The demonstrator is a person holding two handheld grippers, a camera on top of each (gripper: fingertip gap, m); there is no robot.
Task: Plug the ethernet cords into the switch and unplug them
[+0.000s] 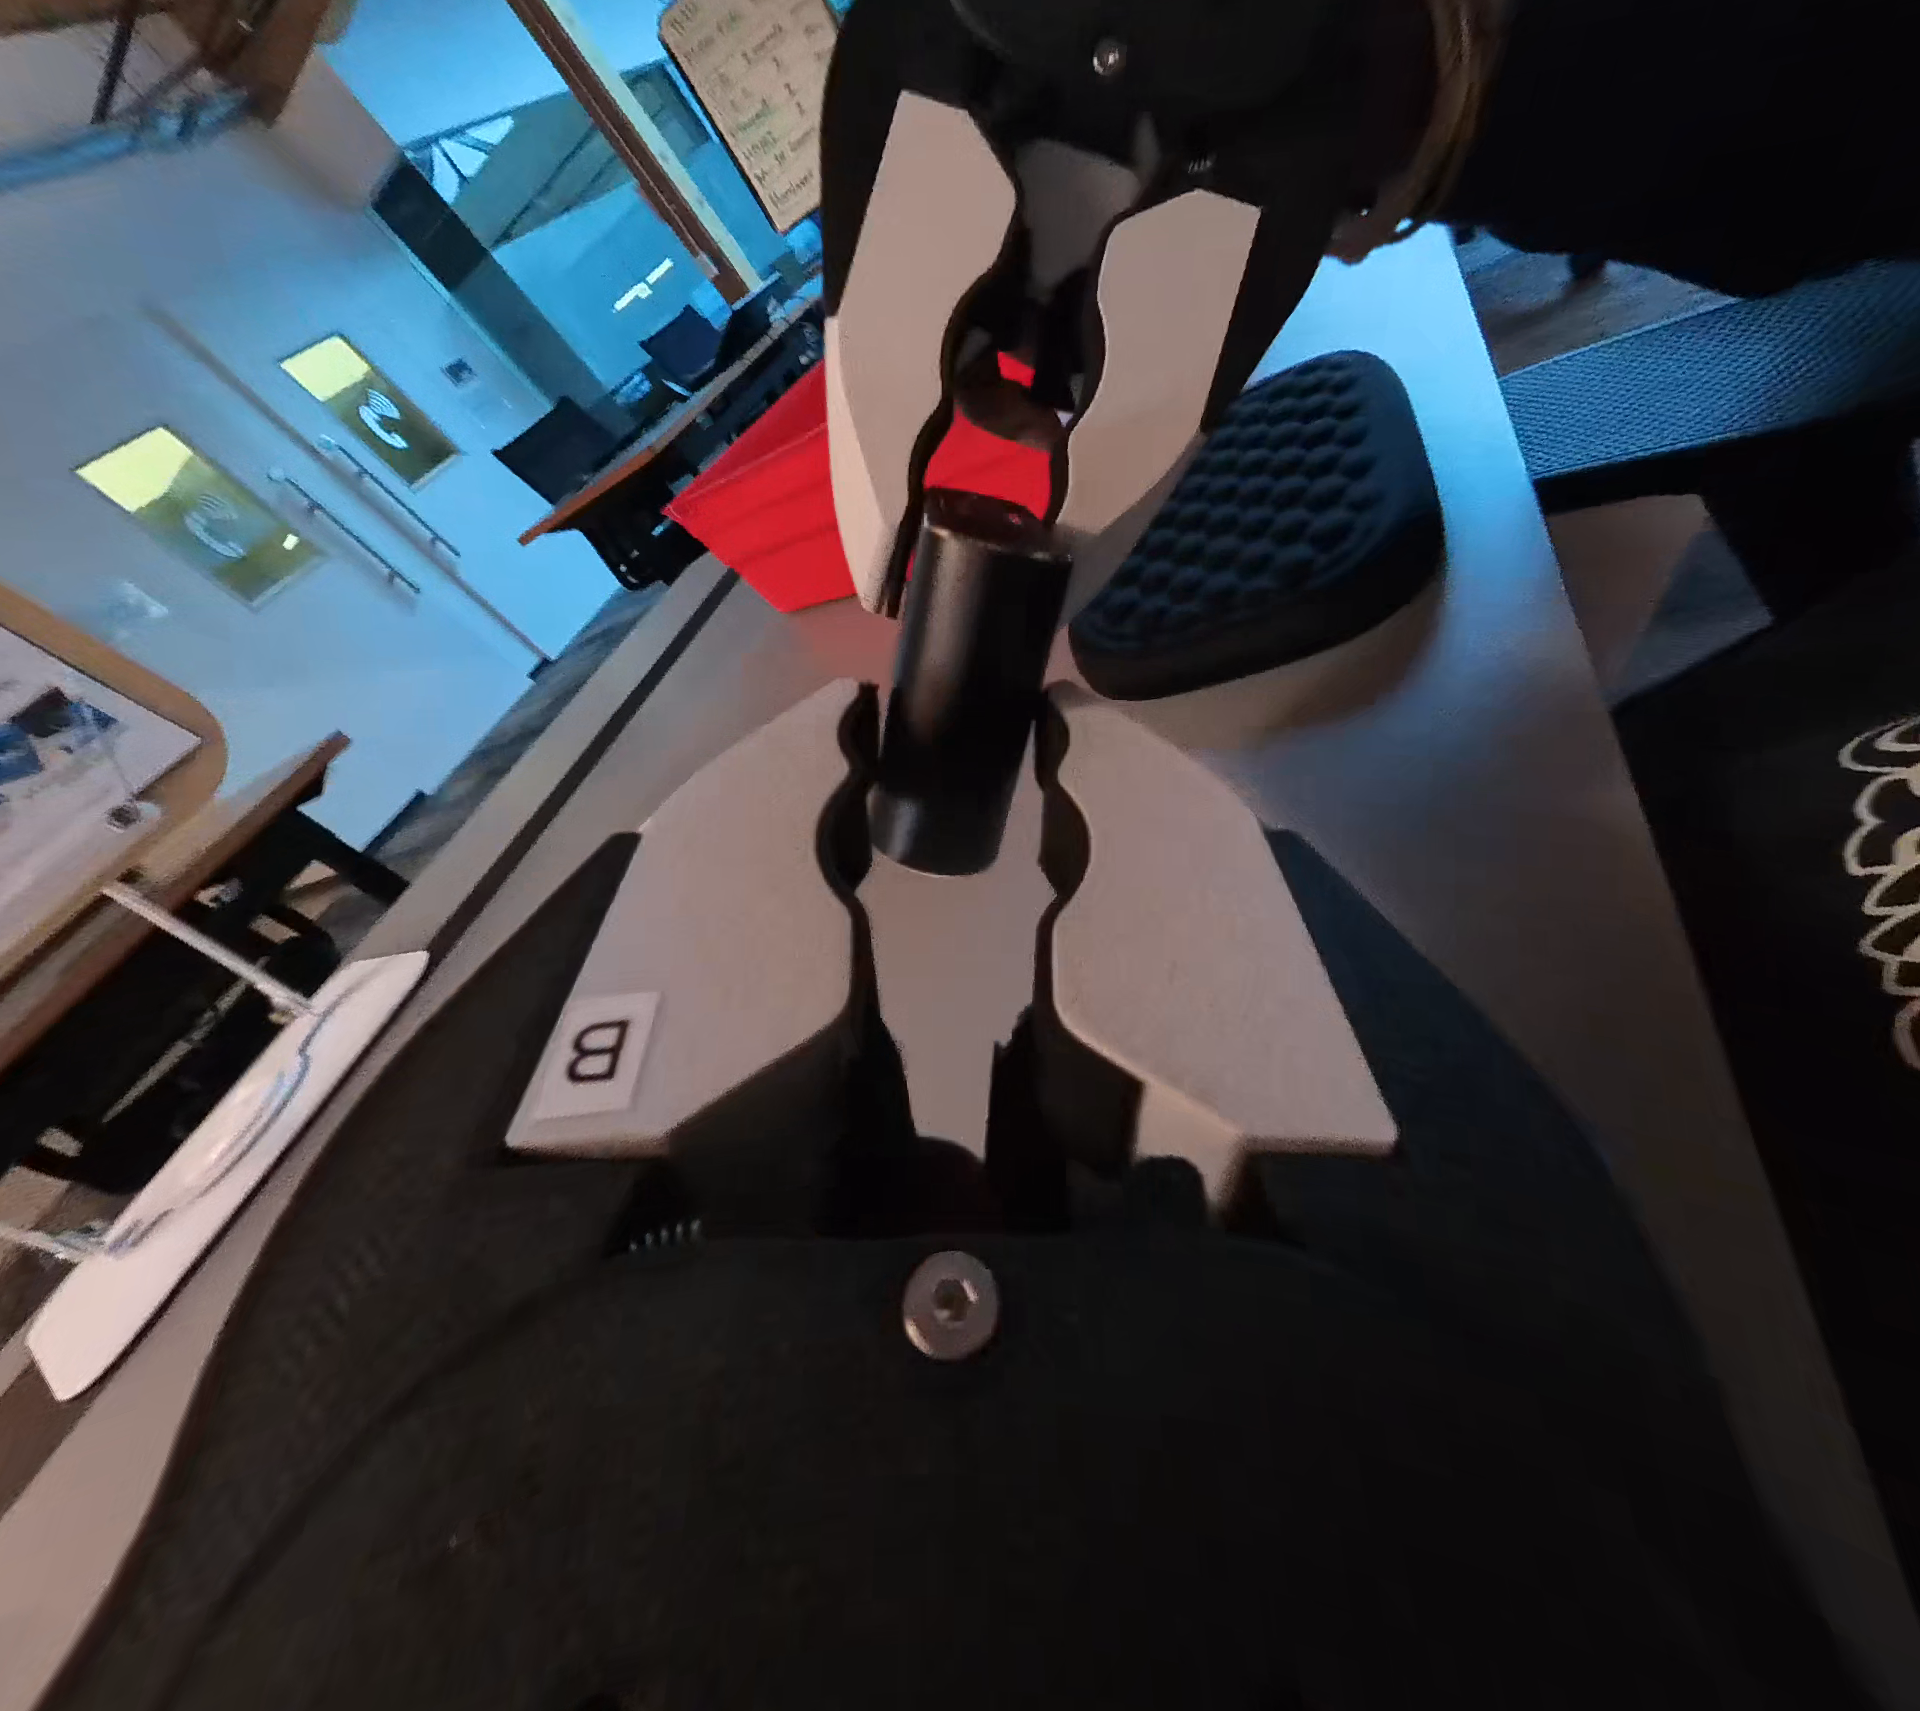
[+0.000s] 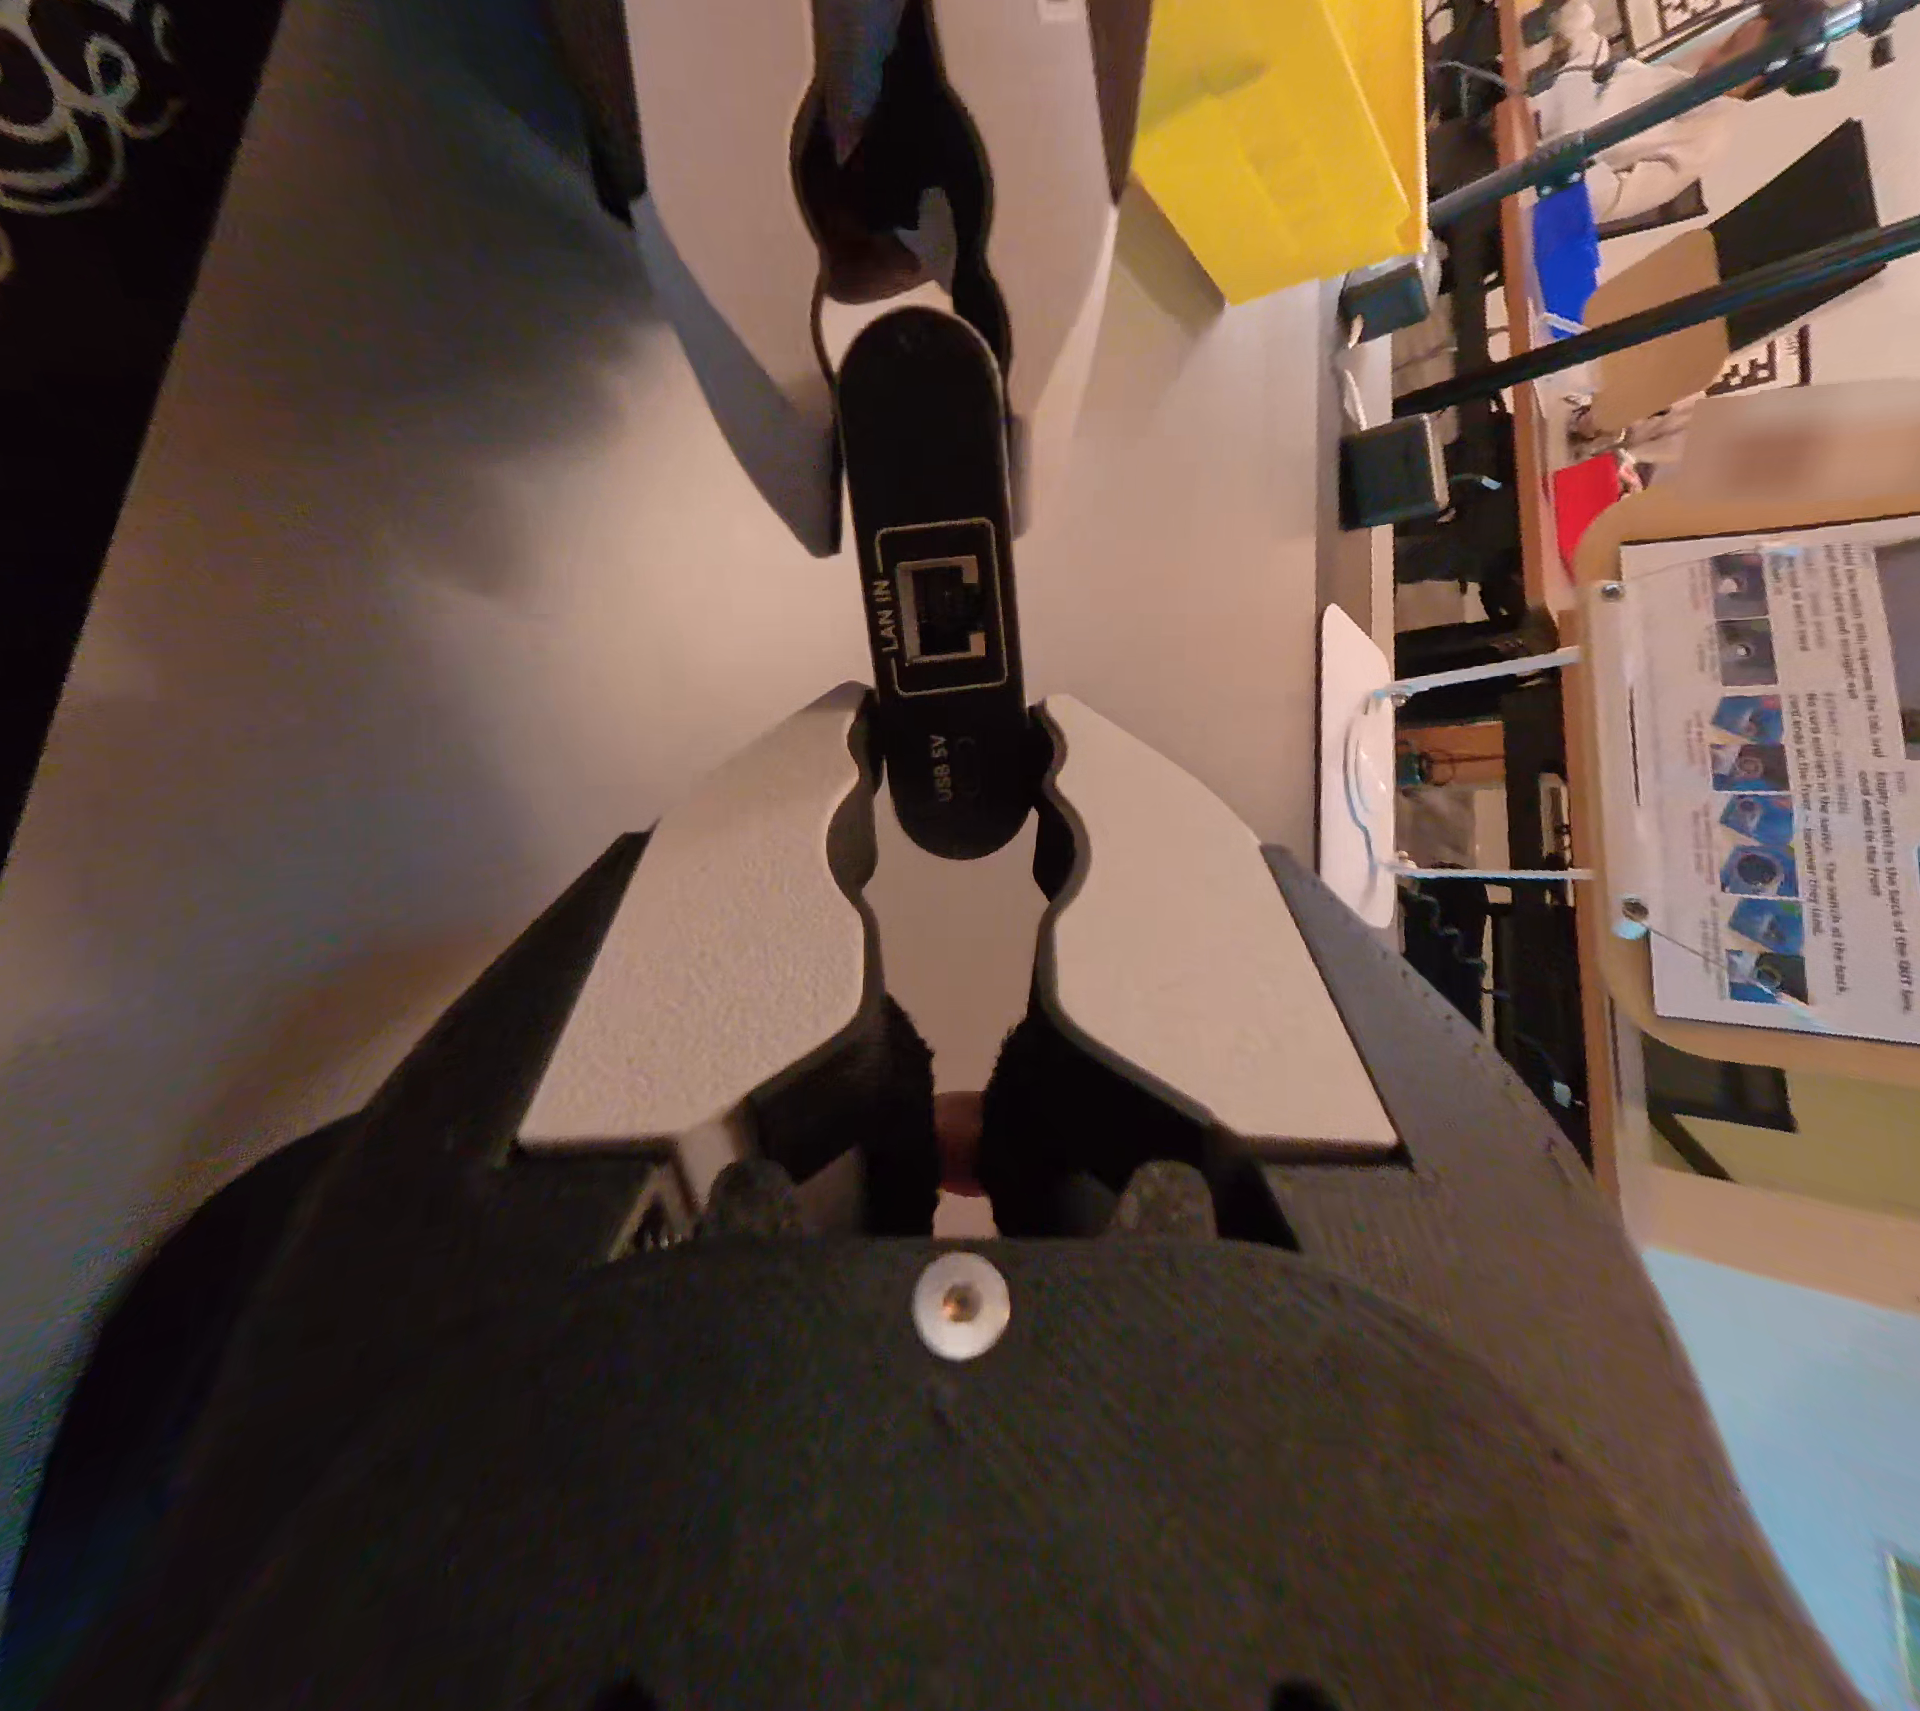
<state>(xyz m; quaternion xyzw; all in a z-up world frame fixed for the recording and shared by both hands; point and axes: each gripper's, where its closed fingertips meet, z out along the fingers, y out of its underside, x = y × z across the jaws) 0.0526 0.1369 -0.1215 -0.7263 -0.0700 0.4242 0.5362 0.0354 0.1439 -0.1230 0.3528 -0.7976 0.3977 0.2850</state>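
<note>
The switch is a small, black, oblong box held in the air above the white table, one end in each gripper. In the right wrist view its face shows one empty ethernet port. My right gripper is shut on the near end. My left gripper comes in from the far side and is shut on the other end. In the left wrist view the switch runs end-on from my left gripper to the right gripper. No ethernet cord is in view.
A red bin and a black honeycomb pad sit on the table behind the switch. Yellow bins stand at the table's far side. A white oval pad lies near the table edge. A person's dark sleeve is close by. Less than 4 cm separates the two grippers' tips.
</note>
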